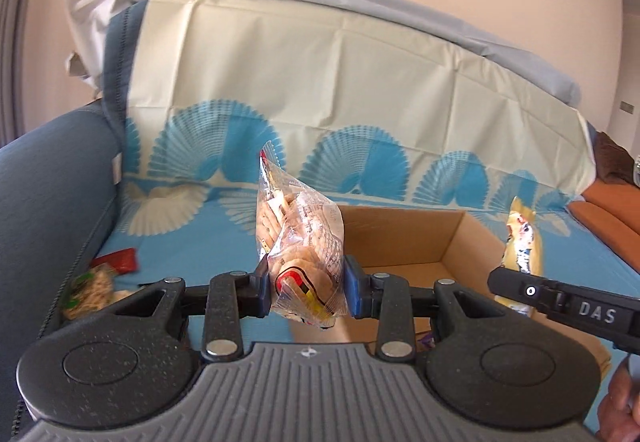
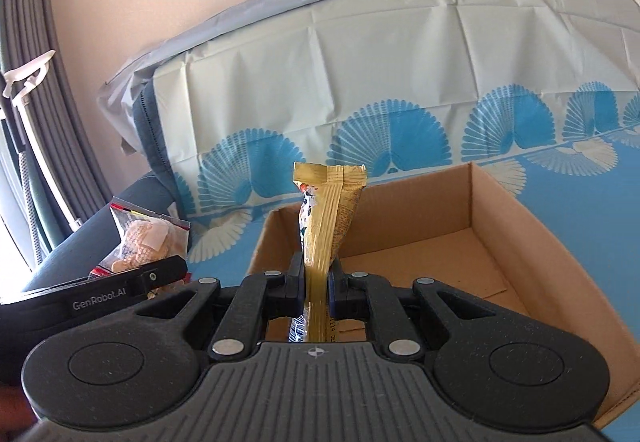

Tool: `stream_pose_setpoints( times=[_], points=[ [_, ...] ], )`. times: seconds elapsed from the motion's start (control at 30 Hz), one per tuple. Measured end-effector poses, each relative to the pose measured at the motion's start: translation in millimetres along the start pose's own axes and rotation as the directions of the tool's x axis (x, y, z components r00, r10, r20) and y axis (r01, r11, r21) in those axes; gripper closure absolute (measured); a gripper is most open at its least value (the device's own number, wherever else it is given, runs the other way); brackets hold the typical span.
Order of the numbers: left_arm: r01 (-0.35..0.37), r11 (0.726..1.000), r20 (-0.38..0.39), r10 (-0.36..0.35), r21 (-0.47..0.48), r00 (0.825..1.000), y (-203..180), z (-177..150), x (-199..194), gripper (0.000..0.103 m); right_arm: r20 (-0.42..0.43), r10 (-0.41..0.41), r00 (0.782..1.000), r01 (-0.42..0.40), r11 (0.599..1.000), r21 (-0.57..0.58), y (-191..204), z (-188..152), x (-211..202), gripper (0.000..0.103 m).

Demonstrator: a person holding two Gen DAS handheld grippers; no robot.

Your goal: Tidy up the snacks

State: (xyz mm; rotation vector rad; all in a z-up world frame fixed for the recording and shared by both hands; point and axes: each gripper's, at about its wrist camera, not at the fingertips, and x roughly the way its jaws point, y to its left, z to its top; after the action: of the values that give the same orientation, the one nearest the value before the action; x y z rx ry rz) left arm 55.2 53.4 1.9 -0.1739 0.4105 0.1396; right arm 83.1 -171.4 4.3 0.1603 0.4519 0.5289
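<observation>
My left gripper (image 1: 306,282) is shut on a clear bag of crackers (image 1: 300,230) and holds it upright, just left of an open cardboard box (image 1: 404,242). My right gripper (image 2: 316,282) is shut on a gold snack packet (image 2: 326,210) and holds it upright over the near left part of the box (image 2: 500,242). The gold packet (image 1: 522,238) and the right gripper's finger show at the right of the left wrist view. The cracker bag (image 2: 146,238) shows at the left of the right wrist view. The box floor that shows is bare.
The box stands on a sofa seat under a blue and cream fan-patterned cover (image 1: 320,82). Other snack packets, a red one (image 1: 120,260) and a green one (image 1: 90,288), lie by the dark blue armrest (image 1: 48,182). An orange cushion (image 1: 608,206) lies at the far right.
</observation>
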Motion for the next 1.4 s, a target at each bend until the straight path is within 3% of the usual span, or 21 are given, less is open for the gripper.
stream_pose_setpoints(
  times=[0.3, 0.47, 0.9, 1.4],
  points=[
    [0.106, 0.994, -0.002, -0.106, 0.002, 0.994, -33, -5, 12, 0.065, -0.001, -0.153, 0.988, 0.153, 0.988, 0.004, -28, 2, 1, 0.092],
    [0.151, 0.989, -0.01, -0.151, 0.013, 0.989, -43, -9, 15, 0.065, -0.01, -0.193, 0.981, 0.193, 0.981, 0.006, -34, 1, 4, 0.092],
    [0.237, 0.971, -0.017, -0.236, 0.029, 0.971, -50, -13, 13, 0.065, 0.009, -0.248, 0.969, 0.248, 0.969, 0.02, -36, 0, 2, 0.092],
    [0.256, 0.966, -0.031, -0.255, 0.036, 0.966, -54, -16, 15, 0.064, 0.011, -0.273, 0.962, 0.273, 0.962, 0.023, -36, -1, 4, 0.092]
  ],
)
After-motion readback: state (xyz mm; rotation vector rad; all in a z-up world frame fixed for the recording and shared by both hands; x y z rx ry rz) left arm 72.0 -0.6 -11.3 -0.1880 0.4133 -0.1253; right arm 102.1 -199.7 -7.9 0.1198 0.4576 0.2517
